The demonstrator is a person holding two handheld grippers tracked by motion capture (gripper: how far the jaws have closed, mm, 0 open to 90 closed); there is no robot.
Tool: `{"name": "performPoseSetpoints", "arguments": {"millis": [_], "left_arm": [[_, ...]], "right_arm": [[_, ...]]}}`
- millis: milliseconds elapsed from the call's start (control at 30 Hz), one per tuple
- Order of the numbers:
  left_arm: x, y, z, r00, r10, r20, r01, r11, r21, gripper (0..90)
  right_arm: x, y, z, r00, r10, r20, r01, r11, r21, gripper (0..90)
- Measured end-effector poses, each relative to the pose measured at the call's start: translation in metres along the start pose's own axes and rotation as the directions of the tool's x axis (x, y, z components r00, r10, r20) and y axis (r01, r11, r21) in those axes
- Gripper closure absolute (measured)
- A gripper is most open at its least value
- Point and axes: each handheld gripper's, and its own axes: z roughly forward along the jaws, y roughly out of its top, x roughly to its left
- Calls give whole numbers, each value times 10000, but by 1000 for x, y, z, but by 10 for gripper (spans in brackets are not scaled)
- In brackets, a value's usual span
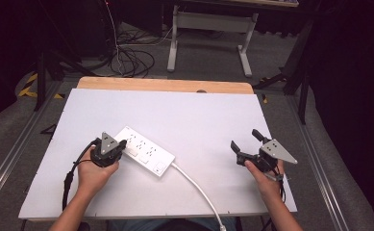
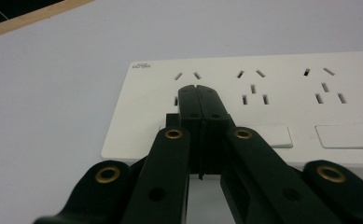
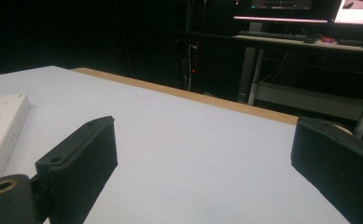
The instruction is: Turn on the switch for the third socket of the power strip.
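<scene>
Step in hand, as judged: the left claw (image 2: 198,91), its jaws pressed together with nothing between them, is pressing its tip down on the power strip (image 1: 143,150), at the end farthest from the cord, just beside that end's rocker switch (image 2: 270,136). It is probably working that switch or pinning the strip in place. The strip is lying on the tabletop (image 1: 199,115) toward the person's left, its white cord (image 1: 196,187) running off the near edge.

The right claw (image 1: 248,140) is hovering well to the right of the strip, jaws spread, holding nothing.

Next move likely calls for a short sideways nudge onto the switch, keeping the tip pressed down.

Surface: a white board over a wooden top. Behind the strip: a dark room, grey floor, loose cables (image 1: 127,57), a desk frame (image 1: 208,29).
</scene>
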Motion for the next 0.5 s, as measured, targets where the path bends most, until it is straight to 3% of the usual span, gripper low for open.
{"name": "performPoseSetpoints", "arguments": {"millis": [500], "left_arm": [[-1, -2, 5, 9998, 156, 92, -159, 9996, 250, 900]], "right_arm": [[0, 0, -2, 10000, 8, 52, -8, 10000, 18, 74]]}}
